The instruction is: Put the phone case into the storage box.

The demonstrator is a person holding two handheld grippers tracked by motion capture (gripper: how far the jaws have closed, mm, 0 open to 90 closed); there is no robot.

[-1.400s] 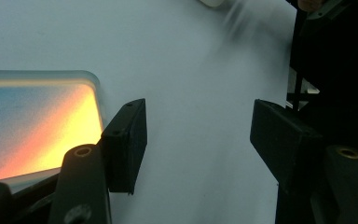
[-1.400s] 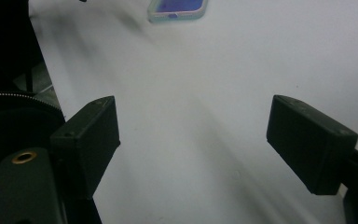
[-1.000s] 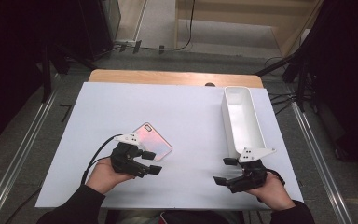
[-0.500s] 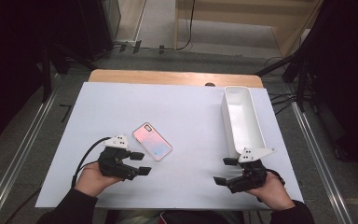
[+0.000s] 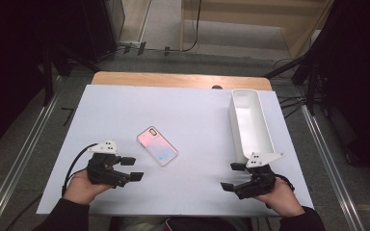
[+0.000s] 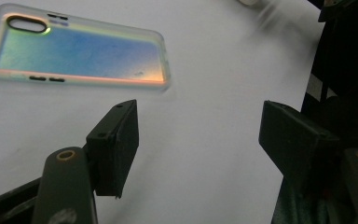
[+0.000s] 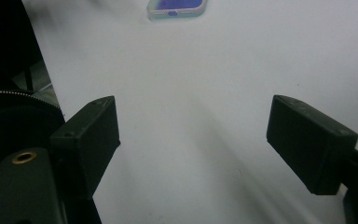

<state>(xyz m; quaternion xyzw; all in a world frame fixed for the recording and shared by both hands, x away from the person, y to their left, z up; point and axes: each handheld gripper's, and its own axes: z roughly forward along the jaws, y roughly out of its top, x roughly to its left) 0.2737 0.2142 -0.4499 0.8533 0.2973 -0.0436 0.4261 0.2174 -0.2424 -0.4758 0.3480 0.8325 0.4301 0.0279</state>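
Lying flat on the white table point(image 5: 192, 115), the phone case point(image 5: 157, 145) is being left free near the middle, with its camera cutout turned toward the far side. The left gripper point(image 5: 132, 168) is being held just beside the case, at its near left, not touching it; its jaws are being kept wide apart with nothing between them. The right gripper point(image 5: 232, 176) is being held well apart from the case, near the front end of the white tray point(image 5: 266, 130), and its jaws are also being kept apart and empty.
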